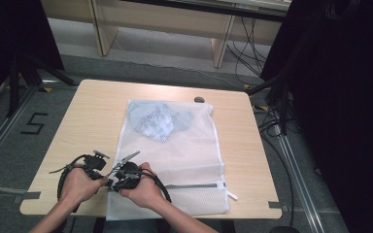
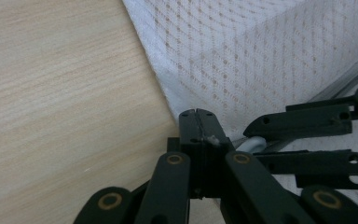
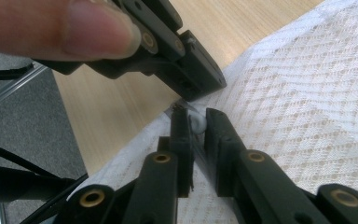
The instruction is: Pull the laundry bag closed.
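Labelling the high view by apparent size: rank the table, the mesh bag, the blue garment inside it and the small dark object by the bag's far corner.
1. Table
2. Mesh bag
3. Blue garment
4. Small dark object

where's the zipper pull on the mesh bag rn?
In the right gripper view the zipper pull sits between the right gripper jaws, at the mesh bag edge nearest the person, beside the left gripper.

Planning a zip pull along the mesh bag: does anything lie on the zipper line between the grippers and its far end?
Nothing visible does. Past the right gripper, the zipper line runs bare to the right edge of the mesh bag; the garment lies inside, farther up the table.
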Tool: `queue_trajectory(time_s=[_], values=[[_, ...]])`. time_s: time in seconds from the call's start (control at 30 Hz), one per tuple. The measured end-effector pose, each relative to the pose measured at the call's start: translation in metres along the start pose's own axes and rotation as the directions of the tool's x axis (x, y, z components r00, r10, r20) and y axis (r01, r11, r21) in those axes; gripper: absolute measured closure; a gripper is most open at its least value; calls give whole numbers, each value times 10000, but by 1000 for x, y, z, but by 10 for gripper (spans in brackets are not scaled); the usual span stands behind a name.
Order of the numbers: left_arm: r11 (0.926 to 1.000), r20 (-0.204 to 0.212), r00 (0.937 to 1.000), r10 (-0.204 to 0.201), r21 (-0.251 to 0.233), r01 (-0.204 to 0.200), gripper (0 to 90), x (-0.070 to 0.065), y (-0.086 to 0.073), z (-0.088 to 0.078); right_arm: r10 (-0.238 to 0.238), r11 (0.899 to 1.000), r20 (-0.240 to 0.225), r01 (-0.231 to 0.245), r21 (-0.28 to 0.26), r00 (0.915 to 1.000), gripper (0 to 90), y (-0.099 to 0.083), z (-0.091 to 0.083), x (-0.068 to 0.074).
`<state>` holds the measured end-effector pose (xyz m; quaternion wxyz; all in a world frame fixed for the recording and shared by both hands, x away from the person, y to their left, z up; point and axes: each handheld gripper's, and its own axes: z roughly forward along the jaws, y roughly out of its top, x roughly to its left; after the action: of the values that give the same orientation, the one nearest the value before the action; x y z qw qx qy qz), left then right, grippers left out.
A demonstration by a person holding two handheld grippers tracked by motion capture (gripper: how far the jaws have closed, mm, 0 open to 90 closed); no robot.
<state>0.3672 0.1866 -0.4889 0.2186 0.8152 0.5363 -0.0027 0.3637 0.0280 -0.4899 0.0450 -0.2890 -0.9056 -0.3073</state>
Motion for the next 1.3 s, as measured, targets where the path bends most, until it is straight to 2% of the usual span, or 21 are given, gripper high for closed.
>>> queue_trajectory(time_s=[0.03,0.1,0.2,0.33,0.47,0.5,0.6,0.8,0.83,0.87,0.9,0.97,1.0,1.03,1.13,1.17,1.2,1.23,1.3], values=[[9998,22,9998,-185,-45,185,897,-1,-1,0,65,10000,9,-65,6,10000,837,0,-1,0],[9996,50,9997,-244,-110,244,897,-2,-1,1,110,9999,-36,-111,-15,9999,842,-1,-1,1],[9998,9,9998,-192,-100,193,897,-3,-2,0,136,9999,-69,-136,-58,9999,842,-1,-1,0],[9996,-74,9996,275,-51,-276,897,-1,-1,0,237,9997,-81,-236,6,9997,844,-2,-1,1],[9997,-89,9998,167,-153,-168,897,-2,-1,1,237,9997,-126,-236,61,9996,824,-1,-1,1],[9995,-94,9995,303,-50,-303,897,-1,-1,0,243,9997,-174,-242,22,9996,801,0,-1,0],[9995,-88,9995,316,-60,-317,897,-1,-1,0,374,9993,-268,-374,26,9989,782,1,1,-1],[9994,-111,9994,327,-120,-329,897,-1,-1,0,479,9989,-331,-479,4,9983,829,1,2,-1],[9999,-89,10000,-36,-169,34,897,-4,-3,1,473,9989,-453,-471,61,9978,855,1,2,0],[9999,-89,10000,-36,-169,34,897,-4,-3,1,479,9989,-424,-477,46,9980,864,1,1,0],[9995,-149,9995,285,-161,-287,897,-4,-3,0,539,9985,-484,-537,53,9974,866,1,1,1],[9992,-277,9993,251,-305,-259,897,-6,-3,1,528,9986,-465,-525,85,9975,866,0,1,1],[9995,-250,9997,-31,-324,22,897,-9,-4,1,552,9984,-461,-548,99,9974,866,-1,1,1],[9996,-331,9993,153,-246,-161,897,-10,-4,1,749,9972,-555,-743,124,9956,867,-3,1,-1],[9988,-503,9982,316,-358,-334,897,-14,-4,2,867,9962,-525,-867,25,9948,868,-5,1,-2],[9973,-578,9960,686,-236,-701,897,-13,-4,1,1149,9934,-575,-1150,6,9917,869,-7,0,-3],[9947,-748,9922,1001,-160,-1016,898,-14,-3,1,1218,9925,-580,-1223,-37,9909,868,-7,0,-3],[9947,-748,9922,1001,-160,-1016,897,-14,-3,1,1218,9925,-580,-1223,-37,9909,868,-7,0,-3],[9914,-853,9881,1280,-171,-1299,898,-15,-3,1,1400,9901,-505,-1405,-59,9889,869,-8,-1,-3]])
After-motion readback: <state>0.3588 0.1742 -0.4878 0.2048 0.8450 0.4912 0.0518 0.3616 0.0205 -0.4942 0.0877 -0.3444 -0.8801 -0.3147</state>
